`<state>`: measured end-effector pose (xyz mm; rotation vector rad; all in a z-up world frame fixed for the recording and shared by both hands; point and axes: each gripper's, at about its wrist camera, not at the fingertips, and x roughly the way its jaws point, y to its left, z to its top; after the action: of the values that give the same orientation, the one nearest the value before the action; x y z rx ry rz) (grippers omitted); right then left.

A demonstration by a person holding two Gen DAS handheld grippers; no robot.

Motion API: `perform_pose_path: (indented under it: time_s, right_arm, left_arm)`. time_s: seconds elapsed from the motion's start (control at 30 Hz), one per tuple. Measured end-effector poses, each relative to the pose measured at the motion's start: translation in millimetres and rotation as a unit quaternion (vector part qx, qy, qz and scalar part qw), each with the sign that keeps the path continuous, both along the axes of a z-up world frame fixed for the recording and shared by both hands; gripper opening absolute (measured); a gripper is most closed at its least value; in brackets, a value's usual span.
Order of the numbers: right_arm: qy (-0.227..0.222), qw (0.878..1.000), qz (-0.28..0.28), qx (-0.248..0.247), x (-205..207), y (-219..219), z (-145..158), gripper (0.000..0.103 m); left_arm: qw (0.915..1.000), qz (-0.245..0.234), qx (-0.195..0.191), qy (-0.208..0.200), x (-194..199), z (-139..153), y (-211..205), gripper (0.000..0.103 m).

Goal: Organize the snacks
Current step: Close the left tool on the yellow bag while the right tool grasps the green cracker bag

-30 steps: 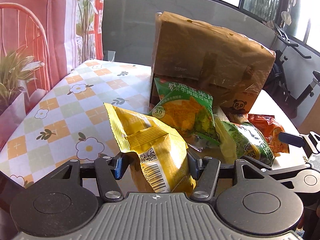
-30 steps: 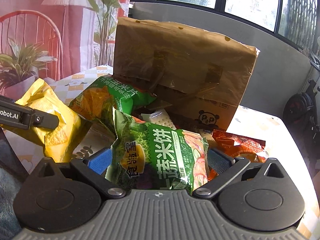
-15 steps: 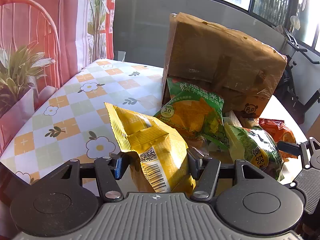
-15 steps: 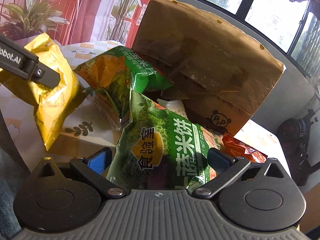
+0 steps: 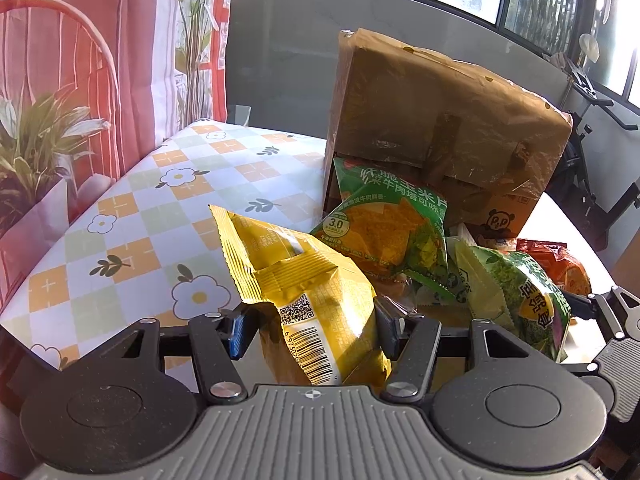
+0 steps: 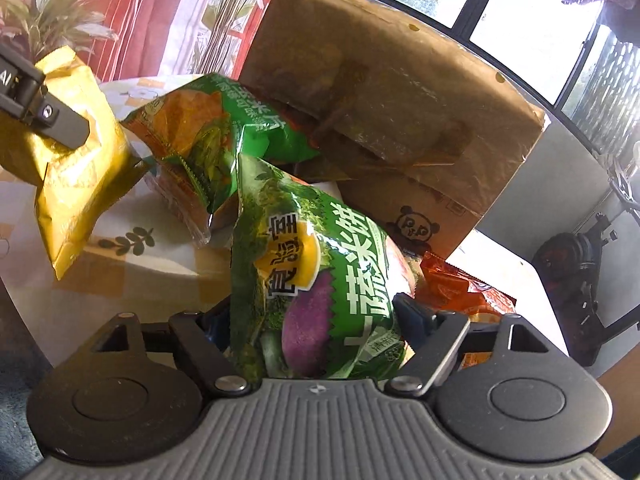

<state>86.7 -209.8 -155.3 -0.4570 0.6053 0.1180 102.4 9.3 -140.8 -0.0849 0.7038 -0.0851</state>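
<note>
My left gripper (image 5: pixel 312 326) is shut on the lower part of a yellow snack bag (image 5: pixel 304 280), which it holds just above the table. The same yellow bag (image 6: pixel 76 168) shows at the left of the right wrist view, with a left finger (image 6: pixel 44 112) across it. My right gripper (image 6: pixel 310 316) has a green rice-cracker bag (image 6: pixel 320 248) between its jaws. The jaws are closing and the pads press its sides. That green bag (image 5: pixel 520 292) also appears at the right of the left wrist view.
A green corn-chip bag (image 5: pixel 384 228) leans on a tall brown paper bag (image 5: pixel 440 128) with a panda print. An orange snack bag (image 6: pixel 460 288) lies behind the right gripper. The flowered tablecloth (image 5: pixel 160 208) is bare on the left. An exercise bike (image 5: pixel 592 160) stands beyond the table.
The right gripper's jaws have narrowed from wide apart onto the green rice-cracker bag, and that gripper has sunk a little and rolled. The left gripper with the yellow bag has stayed in place.
</note>
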Motion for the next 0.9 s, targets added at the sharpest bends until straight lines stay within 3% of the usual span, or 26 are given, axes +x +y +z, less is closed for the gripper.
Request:
perform_pose_path:
  time_s: [0.07, 0.1, 0.13, 0.3, 0.5, 0.63, 0.8, 0.9]
  right_arm:
    - [0.003, 0.999, -0.002, 0.041, -3.1, -11.7, 11.8, 0.074]
    - [0.003, 0.996, -0.009, 0.086, -6.6, -24.5, 25.8, 0.074]
    - [0.003, 0.996, -0.009, 0.086, -6.6, -24.5, 25.8, 0.074]
    - [0.001, 0.981, -0.03, 0.193, -13.3, -55.5, 61.5, 0.073]
    - [0.002, 0.971, -0.034, 0.235, -15.2, -65.7, 74.5, 0.073]
    - [0.009, 0.957, -0.032, 0.287, -14.7, -76.4, 81.6, 0.073]
    - [-0.012, 0.957, -0.038, 0.286, -14.0, -82.1, 91.1, 0.073]
    - [-0.01, 0.95, -0.044, 0.308, -13.5, -89.7, 92.7, 0.073]
  left_arm:
    - [1.0, 0.0, 0.001, -0.005, -1.3, 2.1, -0.2, 0.062]
    - [1.0, 0.0, 0.002, -0.008, -2.0, 3.5, -0.5, 0.062]
    - [0.9999, 0.001, 0.002, -0.011, -2.6, 4.9, -0.1, 0.062]
    - [0.9992, 0.001, 0.008, -0.038, -8.5, 15.5, -1.0, 0.062]
    - [0.9976, 0.013, 0.008, -0.068, -16.0, 28.4, 1.7, 0.062]
    - [0.9961, 0.011, 0.013, -0.086, -19.4, 35.7, 0.6, 0.062]
    - [0.9937, 0.006, 0.021, -0.11, -23.3, 45.2, -1.7, 0.061]
    - [0.9923, 0.004, 0.028, -0.12, -26.2, 48.4, -4.2, 0.061]
